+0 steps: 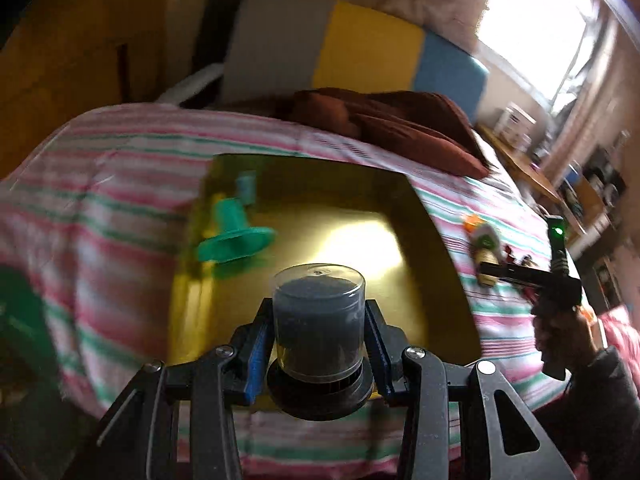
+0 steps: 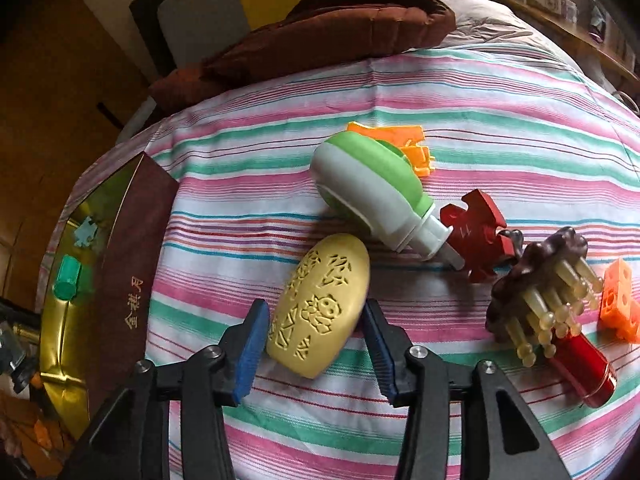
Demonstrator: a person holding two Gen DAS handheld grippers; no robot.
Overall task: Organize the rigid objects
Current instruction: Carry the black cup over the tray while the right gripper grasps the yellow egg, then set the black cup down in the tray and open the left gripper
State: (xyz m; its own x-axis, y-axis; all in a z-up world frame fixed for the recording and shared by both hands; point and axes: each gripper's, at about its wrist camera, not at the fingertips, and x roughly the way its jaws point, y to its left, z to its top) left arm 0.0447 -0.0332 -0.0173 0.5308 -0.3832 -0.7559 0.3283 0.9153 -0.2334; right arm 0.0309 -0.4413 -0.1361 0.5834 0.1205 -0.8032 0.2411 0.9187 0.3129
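Here, on a bed covered by a striped sheet [image 2: 460, 92], the left claw [image 1: 318, 328] is clenched on a clear-capped jar [image 1: 319, 320] with a dark grey fill and a black base, its blue pads [image 1: 256, 356] pressed to both sides of the jar, which hangs over the near edge of a gold-lined box [image 1: 420, 240]. Inside that box lie a green funnel-shaped piece [image 1: 236, 236] and a small blue piece [image 1: 246, 186], both blurred.

To the right of the box, the right claw [image 2: 316, 340] stands released, its jaws spread on either side of a yellow egg-shaped soap [image 2: 320, 308] carved with a panda and characters; whether the pads touch it cannot be told. The soap lies on the sheet just beside a white-and-green plug-in bottle [image 2: 372, 196], whose nozzle touches a red puzzle piece [image 2: 476, 236]. An orange plastic piece [image 2: 408, 144] sits behind the bottle. Further right lie a brown brush [image 2: 540, 284] with pale bristles and a red handle, and an orange block [image 2: 620, 300]. A brown quilt [image 2: 320, 36] is bunched at the far end.
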